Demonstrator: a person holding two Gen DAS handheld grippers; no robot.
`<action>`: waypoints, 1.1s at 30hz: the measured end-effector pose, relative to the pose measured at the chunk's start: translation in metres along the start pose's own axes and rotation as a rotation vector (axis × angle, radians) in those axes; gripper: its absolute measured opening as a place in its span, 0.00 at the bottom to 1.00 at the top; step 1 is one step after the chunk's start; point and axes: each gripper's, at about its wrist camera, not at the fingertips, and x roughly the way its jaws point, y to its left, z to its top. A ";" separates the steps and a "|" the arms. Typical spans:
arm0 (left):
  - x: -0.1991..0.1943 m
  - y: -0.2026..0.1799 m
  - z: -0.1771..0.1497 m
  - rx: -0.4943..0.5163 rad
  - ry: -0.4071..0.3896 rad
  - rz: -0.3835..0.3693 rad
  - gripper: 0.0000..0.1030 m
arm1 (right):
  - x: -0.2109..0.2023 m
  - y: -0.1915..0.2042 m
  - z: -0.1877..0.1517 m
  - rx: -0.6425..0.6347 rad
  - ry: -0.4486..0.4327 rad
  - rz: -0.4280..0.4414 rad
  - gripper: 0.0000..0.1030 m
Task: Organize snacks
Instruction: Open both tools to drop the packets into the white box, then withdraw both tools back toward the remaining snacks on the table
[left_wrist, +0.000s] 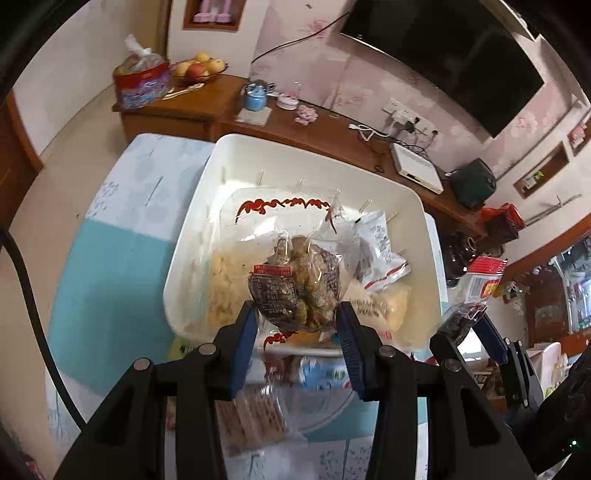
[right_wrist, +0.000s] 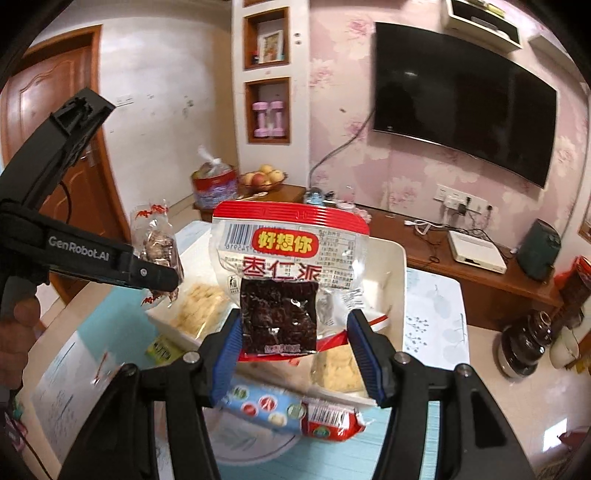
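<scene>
Two grippers each carry a snack above the table. The left gripper (left_wrist: 297, 325) pinches a clear bag of brown nutty pieces (left_wrist: 299, 284) between its blue pads, low end clamped, held over the near edge of the white bin (left_wrist: 406, 199). Its dark label is too blurred to read. The right gripper (right_wrist: 291, 339) clamps a red-and-white packet (right_wrist: 288, 258) upright by its lower part; a yellow badge reads "好想你", large red characters "枣仁派" sit below, and a dark window shows the filling. "GenRobot.AI" is printed on the left tool's arm. Inside the bin lie pale puffed snack bags (left_wrist: 221, 284) and a white packet (left_wrist: 380, 243). Nearer, on the blue-and-white table (left_wrist: 110, 266), rest a wafer pack (left_wrist: 251, 417) and what may be a blue biscuit pack (right_wrist: 266, 402).
</scene>
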 end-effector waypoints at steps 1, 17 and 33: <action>0.003 0.000 0.003 0.007 -0.001 -0.006 0.41 | 0.003 0.000 0.001 0.005 0.001 -0.015 0.56; 0.029 0.006 0.031 0.111 -0.054 -0.058 0.48 | 0.047 -0.014 0.004 0.129 0.073 -0.132 0.58; -0.001 0.033 0.001 0.031 -0.064 0.040 0.65 | 0.032 -0.022 -0.002 0.190 0.098 -0.063 0.58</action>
